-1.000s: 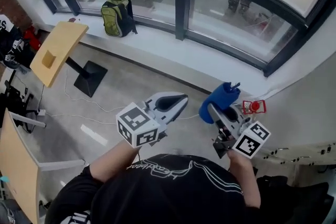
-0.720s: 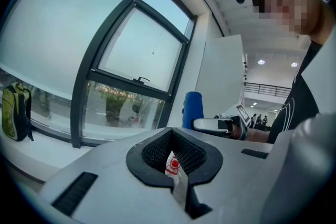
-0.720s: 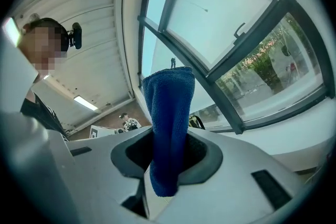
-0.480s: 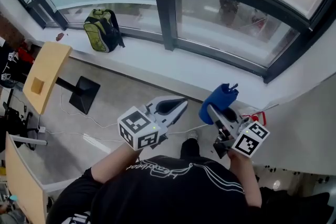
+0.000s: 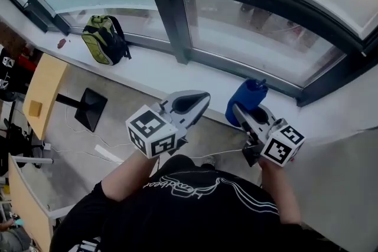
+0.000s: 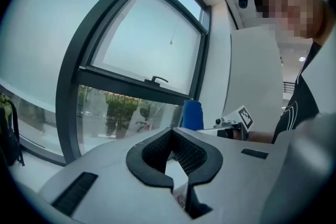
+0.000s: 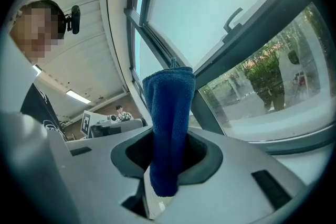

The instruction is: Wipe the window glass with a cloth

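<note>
Clamping the blue cloth [image 7: 169, 123] upright is the right gripper [image 5: 241, 115]; left gripper [image 6: 171, 136] closed, empty.

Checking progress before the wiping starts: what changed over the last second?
The person has stepped closer to the window; in the head view the windowsill now reaches both tools. Nothing was grabbed or released: the right tool still clamps the blue cloth, the left tool stays shut and empty.

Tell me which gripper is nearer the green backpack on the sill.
Left. The left gripper is to the right of the backpack, nearer the person; the right gripper, holding the blue cloth, is farther right still.
</note>
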The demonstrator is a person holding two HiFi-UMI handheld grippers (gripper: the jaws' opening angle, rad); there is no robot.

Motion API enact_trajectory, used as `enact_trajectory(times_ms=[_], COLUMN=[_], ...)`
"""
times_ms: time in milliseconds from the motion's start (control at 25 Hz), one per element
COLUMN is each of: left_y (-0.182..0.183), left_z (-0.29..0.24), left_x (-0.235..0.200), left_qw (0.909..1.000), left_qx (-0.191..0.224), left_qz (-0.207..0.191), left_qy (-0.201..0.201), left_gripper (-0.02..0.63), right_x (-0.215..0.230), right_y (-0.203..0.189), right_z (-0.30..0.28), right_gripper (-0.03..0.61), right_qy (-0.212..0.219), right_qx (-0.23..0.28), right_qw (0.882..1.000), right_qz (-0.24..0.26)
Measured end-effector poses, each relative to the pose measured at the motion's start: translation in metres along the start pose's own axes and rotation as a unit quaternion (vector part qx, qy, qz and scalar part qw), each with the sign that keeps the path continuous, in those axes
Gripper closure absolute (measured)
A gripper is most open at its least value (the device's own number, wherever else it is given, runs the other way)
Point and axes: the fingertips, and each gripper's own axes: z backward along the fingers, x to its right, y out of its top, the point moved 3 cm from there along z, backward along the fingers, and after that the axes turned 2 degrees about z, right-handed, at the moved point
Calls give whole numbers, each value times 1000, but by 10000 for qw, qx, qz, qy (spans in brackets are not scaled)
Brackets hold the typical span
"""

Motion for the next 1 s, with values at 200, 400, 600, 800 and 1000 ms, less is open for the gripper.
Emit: enact_trajectory(times_ms=[200,400,600,800,1000], left_y=[3,3,4,3,1], left_z=[-15,-22,-41,-50,-54], left_x=[-30,-65,-115,-182,-248], left_qw=[9998,9995,9990,9980,9982], left_qx=[31,47,66,117,90], left_qz=[77,201,336,418,274], left_qy=[191,257,275,457,517], left_gripper=[609,609,609,609,609], right_x=[25,37,63,99,132], right_y=[11,11,15,12,12], right_z=[-30,-61,-98,-157,-216], right_gripper=[486,486,486,486,486], right_qy=[70,107,-3,-96,-248], right_qx=[-46,-209,-329,-484,-501], right_qw=[10000,9997,9993,9985,9974], right_qz=[8,53,150,222,458])
